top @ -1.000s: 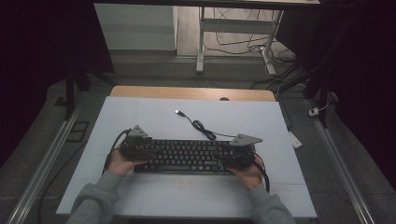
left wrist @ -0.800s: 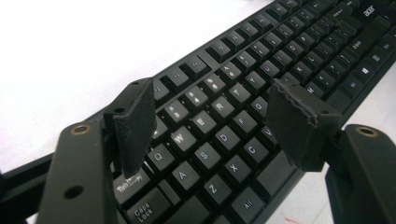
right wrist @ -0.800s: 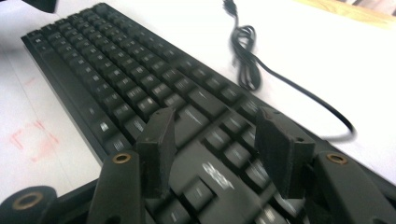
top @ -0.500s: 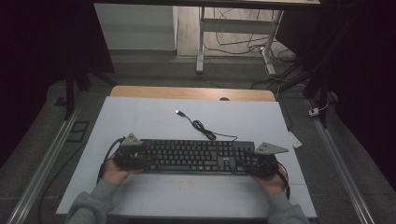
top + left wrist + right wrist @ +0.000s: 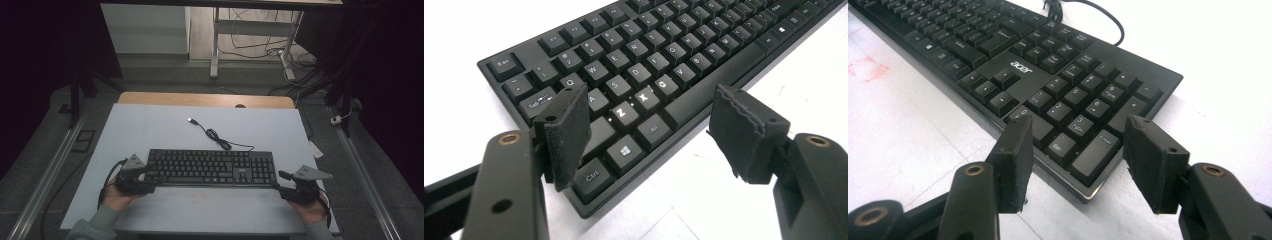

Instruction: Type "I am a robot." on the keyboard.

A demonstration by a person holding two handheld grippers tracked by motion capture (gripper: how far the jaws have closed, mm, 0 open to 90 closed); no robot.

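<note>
A black Acer keyboard [image 5: 212, 167] lies flat on the white table mat, its cable [image 5: 220, 140] curling back to a USB plug [image 5: 191, 120]. My left gripper [image 5: 148, 178] is at the keyboard's left end. In the left gripper view it [image 5: 649, 107] stands open, the near-left corner of the keyboard [image 5: 664, 45] between its jaws and one pad above the Tab key, not pressing. My right gripper [image 5: 281, 182] sits just off the right end. It [image 5: 1079, 127] is open, with the number-pad corner of the keyboard [image 5: 1013, 65] just ahead of the jaws.
The white mat [image 5: 150, 125] covers a wooden table [image 5: 200, 99]. Metal rails [image 5: 50, 170] run along both sides on the floor. A desk frame [image 5: 215, 45] and loose cables stand beyond the far edge. A faint red mark [image 5: 200, 197] shows on the mat near the front.
Both hands have slid outward along the keyboard. The right gripper has gone farther, to just past the right end. The keyboard lies where it was.
</note>
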